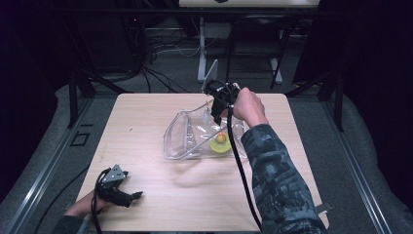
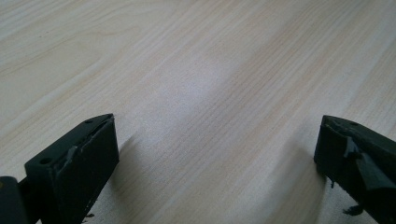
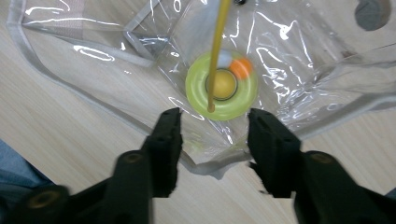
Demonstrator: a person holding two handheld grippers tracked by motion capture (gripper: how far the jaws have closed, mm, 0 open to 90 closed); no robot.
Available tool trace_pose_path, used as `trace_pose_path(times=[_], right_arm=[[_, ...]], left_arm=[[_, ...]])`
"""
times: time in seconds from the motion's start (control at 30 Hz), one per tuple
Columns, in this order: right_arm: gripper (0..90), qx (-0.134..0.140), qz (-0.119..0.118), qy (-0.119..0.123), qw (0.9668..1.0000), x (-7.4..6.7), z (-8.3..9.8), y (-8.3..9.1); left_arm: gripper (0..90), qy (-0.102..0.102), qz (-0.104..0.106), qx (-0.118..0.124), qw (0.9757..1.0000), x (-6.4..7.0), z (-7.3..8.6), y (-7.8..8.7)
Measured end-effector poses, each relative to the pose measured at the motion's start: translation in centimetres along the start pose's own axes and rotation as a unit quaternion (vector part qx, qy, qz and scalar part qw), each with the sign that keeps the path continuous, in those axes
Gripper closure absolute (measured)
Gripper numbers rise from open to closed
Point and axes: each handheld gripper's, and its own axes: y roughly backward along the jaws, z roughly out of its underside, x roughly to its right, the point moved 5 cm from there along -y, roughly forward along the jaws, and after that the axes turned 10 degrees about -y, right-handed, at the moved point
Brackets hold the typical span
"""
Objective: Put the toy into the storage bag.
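Observation:
A clear plastic bag [image 1: 195,134] lies on the middle of the wooden table [image 1: 146,117], its mouth toward the left. Inside it sit a yellow-green ring [image 3: 222,86] and a small yellow and orange piece [image 1: 221,138] at the ring's centre. A thin yellow stick [image 3: 217,51] runs from the top of the right gripper view down across the ring. My right gripper [image 3: 214,116] hangs over the bag's far edge [image 1: 216,109], jaws apart and pointing down, with nothing pressed between them. My left gripper [image 1: 134,196] rests low at the table's front left, open over bare wood [image 2: 217,122].
A sleeved right forearm [image 1: 272,170] crosses the table's right half, and the gripper cable [image 1: 241,170] trails beside it. Beyond the far edge stand black stands, cables and a white frame leg [image 1: 201,53]. A grey round object [image 3: 371,13] lies past the bag.

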Motion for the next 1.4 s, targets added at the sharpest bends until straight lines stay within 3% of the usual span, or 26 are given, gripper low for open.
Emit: trace_pose_path(times=[0.17,0.37,0.73,0.93,1.2,1.4], right_arm=[[28.0,0.021,0.012,-0.01,0.9997,0.2,0.3,1.2],[14.2,0.039,0.003,-0.015,0.9991,0.6,1.2,2.2],[6.1,0.053,0.012,-0.02,0.9983,1.3,4.5,3.3],[3.0,0.07,0.0,-0.035,0.9969,1.9,7.9,2.1],[0.0,0.064,0.007,-0.058,0.9962,2.7,12.4,-1.1],[0.0,0.056,-0.015,-0.066,0.9961,3.1,15.4,-3.8]], left_arm=[[0.0,0.0,0.0,0.0,1.0,0.0,0.0,0.0],[0.0,0.0,0.001,0.0,1.0,0.0,0.0,0.0],[0.1,0.0,0.0,0.0,1.0,0.0,0.0,0.0],[0.1,0.0,0.0,0.0,1.0,0.0,0.0,0.0],[0.1,0.0,-0.004,0.002,1.0,0.0,0.0,-0.1],[0.1,0.0,-0.004,0.002,1.0,0.0,0.0,-0.1]])
